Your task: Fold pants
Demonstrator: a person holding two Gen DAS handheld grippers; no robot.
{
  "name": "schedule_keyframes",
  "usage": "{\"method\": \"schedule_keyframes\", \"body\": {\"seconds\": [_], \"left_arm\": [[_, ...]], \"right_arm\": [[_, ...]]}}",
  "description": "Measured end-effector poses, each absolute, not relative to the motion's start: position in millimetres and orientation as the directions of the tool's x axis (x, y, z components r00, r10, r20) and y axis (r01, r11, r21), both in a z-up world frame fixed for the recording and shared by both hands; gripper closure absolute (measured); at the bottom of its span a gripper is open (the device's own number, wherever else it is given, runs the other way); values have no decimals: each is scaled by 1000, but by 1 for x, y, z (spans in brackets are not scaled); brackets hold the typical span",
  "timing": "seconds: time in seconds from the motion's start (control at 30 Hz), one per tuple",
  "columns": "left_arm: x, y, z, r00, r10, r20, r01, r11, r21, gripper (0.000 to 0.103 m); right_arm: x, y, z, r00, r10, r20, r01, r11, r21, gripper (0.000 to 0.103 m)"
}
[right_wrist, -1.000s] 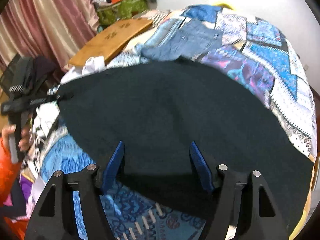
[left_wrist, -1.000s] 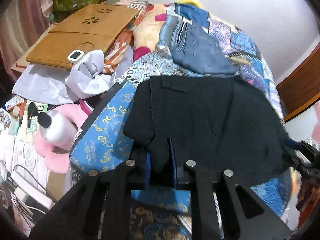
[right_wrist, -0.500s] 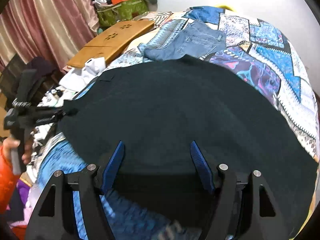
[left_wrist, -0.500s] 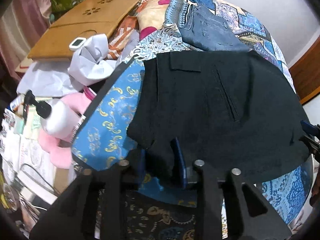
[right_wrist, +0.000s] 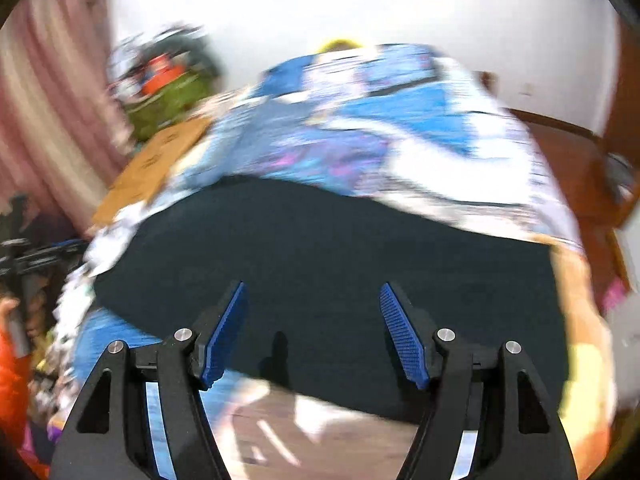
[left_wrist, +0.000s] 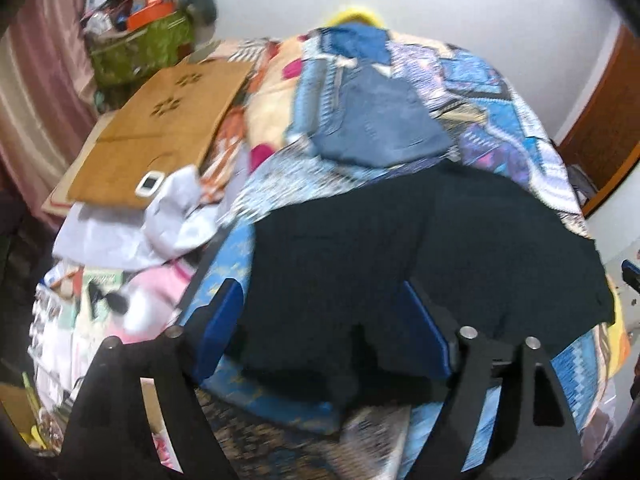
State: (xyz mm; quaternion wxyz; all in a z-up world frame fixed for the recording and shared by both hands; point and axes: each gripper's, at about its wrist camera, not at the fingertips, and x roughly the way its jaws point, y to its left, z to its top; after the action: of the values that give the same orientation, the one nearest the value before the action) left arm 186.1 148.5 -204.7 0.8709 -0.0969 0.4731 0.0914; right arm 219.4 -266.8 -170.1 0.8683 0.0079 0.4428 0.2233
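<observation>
**A:** Left wrist view: left gripper (left_wrist: 320,328) jaws are opening, black pants (left_wrist: 420,248) edge between them but unpinched, lying on the patterned bedspread (left_wrist: 500,120).

**B:** Right gripper (right_wrist: 312,332) is spread too, holding nothing. I'd smooth the fold flat before regripping.

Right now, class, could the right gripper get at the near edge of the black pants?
Probably yes: the right gripper is open, the black pants lie flat just ahead of its fingers, and nothing sits on them.
</observation>
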Motion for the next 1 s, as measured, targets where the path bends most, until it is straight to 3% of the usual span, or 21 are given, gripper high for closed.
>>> {"method": "schedule_keyframes", "body": {"seconds": [0.23, 0.47, 0.53, 0.67, 0.87, 0.97, 1.0], "left_arm": [[236, 97, -200, 541, 53, -839, -173, 984, -50, 17], [281, 71, -215, 502, 46, -864, -150, 988, -34, 15], [288, 65, -221, 492, 63, -868, -144, 990, -9, 15], [295, 57, -236, 458, 51, -887, -131, 991, -11, 15], [299, 55, -255, 432, 47, -901, -144, 990, -17, 12], [299, 58, -257, 433, 39, -900, -162, 986, -35, 9], [298, 59, -258, 432, 35, -901, -164, 986, -40, 9]], "right_arm": [[245, -379, -196, 542, 262, -799, -132, 965, 227, 38], [279, -417, -221, 534, 175, -827, -51, 983, 175, 38], [289, -417, -229, 532, 156, -832, -61, 987, 146, 42], [312, -420, -245, 507, 145, -849, -104, 989, 106, 60], [332, -421, -265, 458, 187, -869, -160, 979, 126, 61], [332, -419, -268, 463, 176, -869, -162, 980, 112, 68], [330, -417, -268, 470, 169, -866, -167, 981, 101, 75]]}}
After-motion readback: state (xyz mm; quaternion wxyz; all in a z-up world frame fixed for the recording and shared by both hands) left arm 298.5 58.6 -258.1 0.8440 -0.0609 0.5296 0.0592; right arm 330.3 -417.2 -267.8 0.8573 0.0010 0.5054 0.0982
